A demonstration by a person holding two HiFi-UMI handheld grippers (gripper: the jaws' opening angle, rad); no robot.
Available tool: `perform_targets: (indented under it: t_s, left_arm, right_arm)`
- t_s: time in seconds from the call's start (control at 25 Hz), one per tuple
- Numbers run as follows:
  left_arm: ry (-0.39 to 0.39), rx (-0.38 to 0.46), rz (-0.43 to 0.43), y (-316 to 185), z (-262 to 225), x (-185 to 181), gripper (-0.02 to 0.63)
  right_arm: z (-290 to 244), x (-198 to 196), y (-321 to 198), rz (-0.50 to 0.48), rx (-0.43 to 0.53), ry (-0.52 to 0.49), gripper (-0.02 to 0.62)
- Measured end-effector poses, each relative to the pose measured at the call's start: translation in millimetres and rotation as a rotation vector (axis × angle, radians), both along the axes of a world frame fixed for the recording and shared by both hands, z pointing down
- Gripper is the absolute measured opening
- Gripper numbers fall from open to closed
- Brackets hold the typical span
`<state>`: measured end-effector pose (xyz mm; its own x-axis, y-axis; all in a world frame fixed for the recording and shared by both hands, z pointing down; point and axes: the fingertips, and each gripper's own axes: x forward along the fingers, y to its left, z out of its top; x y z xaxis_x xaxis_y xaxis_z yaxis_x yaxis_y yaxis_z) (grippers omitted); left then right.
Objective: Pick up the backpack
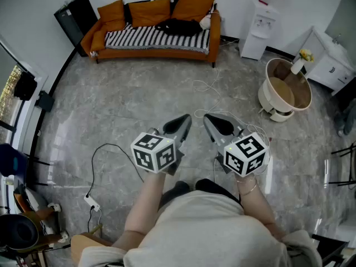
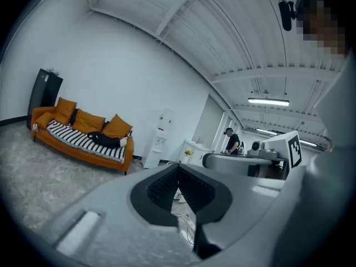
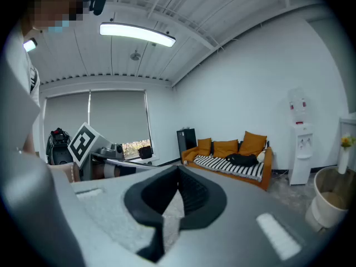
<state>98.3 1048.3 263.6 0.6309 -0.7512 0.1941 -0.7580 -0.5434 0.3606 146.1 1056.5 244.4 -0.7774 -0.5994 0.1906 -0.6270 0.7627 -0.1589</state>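
We hold both grippers out in front of us over the grey stone floor (image 1: 128, 104), side by side and tipped a little downward. The left gripper (image 1: 185, 119) has its jaws together, pad tips meeting with nothing caught between them; its own view shows only floor and a loose white cable (image 2: 186, 218) through the gap behind the tips. The right gripper (image 1: 208, 119) is likewise closed on nothing (its dark pads meet at a point in the right gripper view).

The backpack (image 1: 179, 26) is well apart from both tools, across the room on the orange sofa (image 1: 150, 53). It lies slumped on the black-and-white striped throw (image 1: 136, 36), toward the sofa's right end in the head view, in front of the orange cushions (image 1: 149, 11) and just beside a small white object (image 1: 205, 21) at the armrest. Its long axis runs along the length of the seat, left to right as we look at it; which end is its top we cannot tell at this range. A white water dispenser (image 1: 260, 25) stands to the right of the sofa
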Motion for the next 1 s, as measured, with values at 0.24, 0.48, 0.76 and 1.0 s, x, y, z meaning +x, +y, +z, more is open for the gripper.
perform_targets:
  t_s: [0.24, 0.48, 0.76, 1.0]
  left_arm:
    - [-0.012, 0.002, 0.000, -2, -1, 13, 0.008]
    - [-0.006, -0.007, -0.040, -4, 9, 17, 0.008]
    - [0.007, -0.041, -0.059, -16, 24, 26, 0.008]
    - [-0.007, -0.058, -0.052, -61, 34, 16, 0.008]
  right_arm:
    - [9, 16, -4, -0.012, -0.029, 0.004, 0.003]
    - [8, 29, -11, -0.016, -0.049, -0.047, 0.003]
    - [12, 33, -21, -0.070, -0.062, -0.113, 0.003]
    - [33, 15, -55, -0.131, -0.141, -0.100, 0.003]
